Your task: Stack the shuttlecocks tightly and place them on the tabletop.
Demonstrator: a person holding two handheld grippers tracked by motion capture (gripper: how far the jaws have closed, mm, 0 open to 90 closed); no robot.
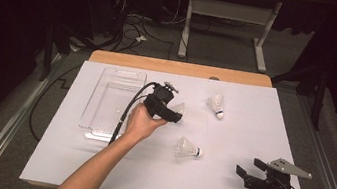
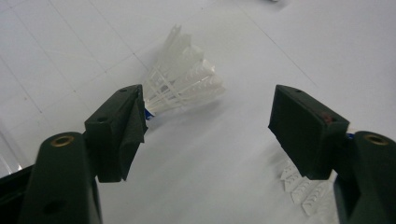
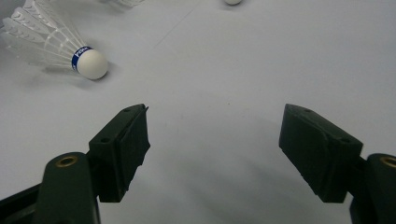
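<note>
Both sets of fingers gape wide — left gripper (image 2: 208,128) beside a shuttlecock (image 2: 184,77), grasping nothing.

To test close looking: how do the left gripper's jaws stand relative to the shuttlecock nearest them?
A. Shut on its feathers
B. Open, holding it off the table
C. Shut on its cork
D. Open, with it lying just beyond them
D: the left gripper is open and the shuttlecock lies on the table just beyond its jaws.

white feathered shuttlecock with blue band (image 2: 184,77) | lying on its side | on the white desk (image 2: 224,177) | untouched, between open jaws
</note>
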